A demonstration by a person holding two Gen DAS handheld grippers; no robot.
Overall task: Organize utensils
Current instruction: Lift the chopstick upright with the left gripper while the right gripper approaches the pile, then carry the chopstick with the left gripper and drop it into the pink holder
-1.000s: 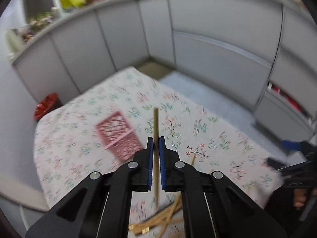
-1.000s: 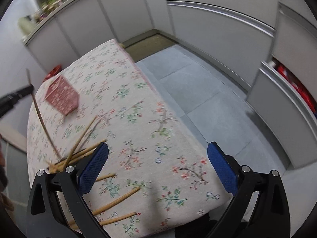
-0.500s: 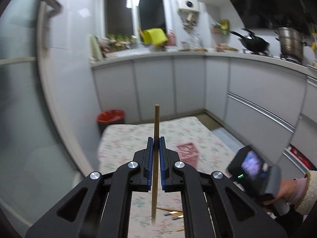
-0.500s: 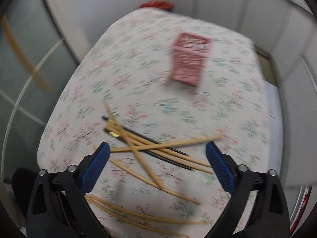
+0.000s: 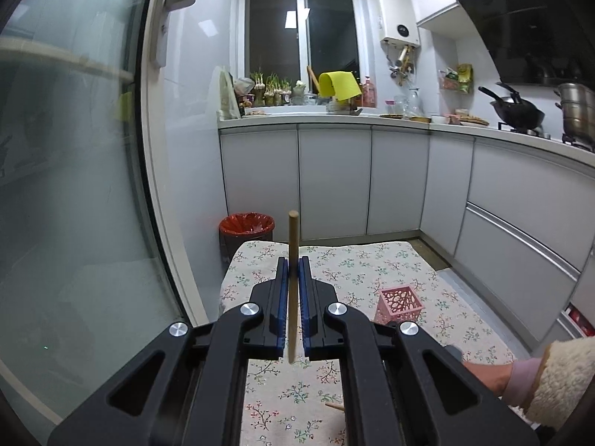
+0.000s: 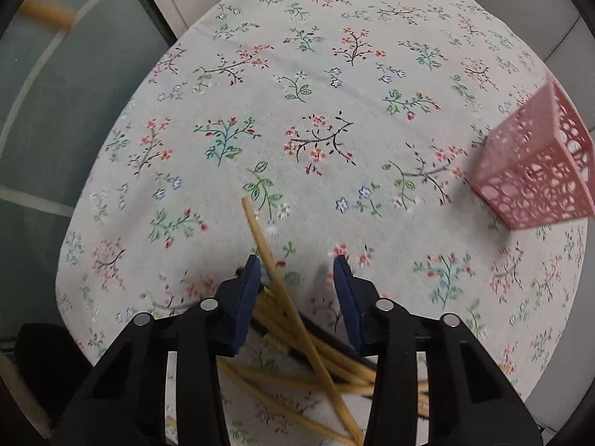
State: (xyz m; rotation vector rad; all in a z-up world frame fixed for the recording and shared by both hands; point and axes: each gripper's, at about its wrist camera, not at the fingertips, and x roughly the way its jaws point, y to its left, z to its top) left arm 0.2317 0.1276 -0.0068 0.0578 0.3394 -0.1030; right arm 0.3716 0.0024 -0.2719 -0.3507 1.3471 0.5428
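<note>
The right gripper (image 6: 295,278) has swung down over the chopstick pile (image 6: 316,356) left of the basket (image 6: 539,171), its jaws closing astride one long chopstick (image 6: 267,256) pointing away, unpinched, while the left gripper (image 5: 293,278) pinches another chopstick (image 5: 293,238) upright.

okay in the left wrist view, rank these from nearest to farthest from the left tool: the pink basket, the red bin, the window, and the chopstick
1. The chopstick: clamped upright in the left tool.
2. The pink basket: on the tablecloth, to the right.
3. The red bin: on the floor past the table's far edge.
4. The window: on the back wall above the counter.
</note>
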